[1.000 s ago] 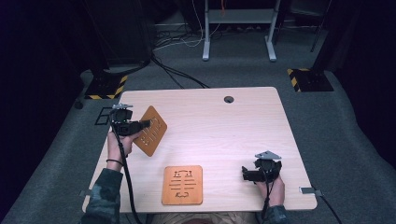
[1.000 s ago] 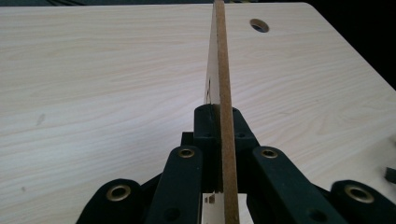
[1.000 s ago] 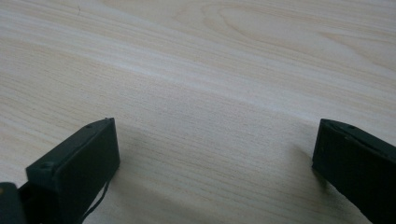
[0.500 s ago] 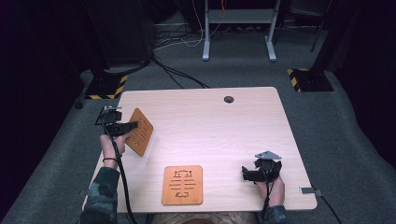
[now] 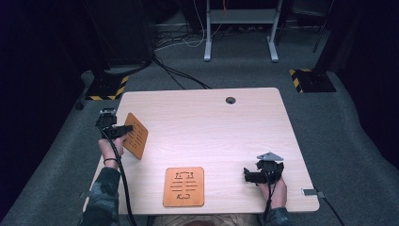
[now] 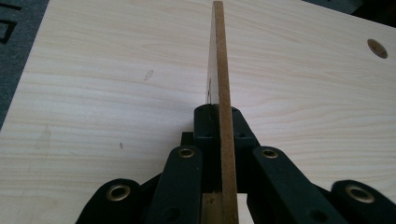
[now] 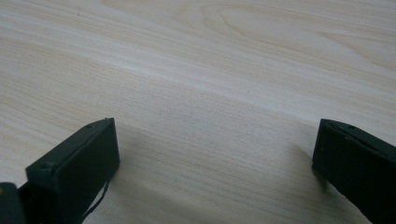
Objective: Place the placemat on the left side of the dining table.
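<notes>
Orange-brown slotted board pinched edge-on in left claw, tilted up above the table near its left edge. Second matching board flat at the near edge, centre. Right claw spread open, empty, low over bare wood at near right, well apart from both boards.

Lab or studio – dark curtains, floor cables, hazard-taped stand bases, carpet
</notes>
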A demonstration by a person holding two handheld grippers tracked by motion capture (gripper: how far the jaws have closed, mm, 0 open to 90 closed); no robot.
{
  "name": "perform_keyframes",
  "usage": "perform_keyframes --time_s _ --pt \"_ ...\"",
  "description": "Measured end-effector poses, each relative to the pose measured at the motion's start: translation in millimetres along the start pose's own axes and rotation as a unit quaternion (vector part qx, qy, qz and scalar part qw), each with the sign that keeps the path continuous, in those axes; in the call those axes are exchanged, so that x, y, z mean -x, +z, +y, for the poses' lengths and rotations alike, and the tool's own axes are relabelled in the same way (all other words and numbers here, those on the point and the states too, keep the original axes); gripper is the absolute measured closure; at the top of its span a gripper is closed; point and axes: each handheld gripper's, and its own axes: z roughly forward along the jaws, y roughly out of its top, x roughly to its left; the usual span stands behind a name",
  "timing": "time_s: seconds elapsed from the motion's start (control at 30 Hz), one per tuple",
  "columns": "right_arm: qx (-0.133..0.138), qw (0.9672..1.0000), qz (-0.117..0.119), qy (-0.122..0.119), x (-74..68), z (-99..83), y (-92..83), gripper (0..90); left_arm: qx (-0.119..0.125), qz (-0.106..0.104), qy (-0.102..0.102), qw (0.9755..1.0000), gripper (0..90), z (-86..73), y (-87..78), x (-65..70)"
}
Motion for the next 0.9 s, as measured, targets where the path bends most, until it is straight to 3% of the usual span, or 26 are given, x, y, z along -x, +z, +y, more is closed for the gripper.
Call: perform_keyframes --time_s 0.3,0.7,0.87,0.9 --pt "0.0 1.0 0.0 0.0 0.0 0.0 0.0 0.0 -0.024 0.028 0.004 0.9993 75.1 0.9 5.4 -12.4" --pt "0.0 1.0 0.0 0.0 0.0 0.0 0.0 0.0 -0.059 0.056 0.048 0.9955 62.4 2.7 11.8 -20.3" --pt "0.0 1.0 0.0 0.0 0.0 0.0 0.0 0.0 -0.071 0.061 0.05 0.9943 58.7 2.7 14.3 -21.1" --pt "0.0 1.0 0.0 0.0 0.0 0.0 0.0 0.0 -0.076 0.061 0.059 0.9935 58.1 3.3 14.5 -22.6"
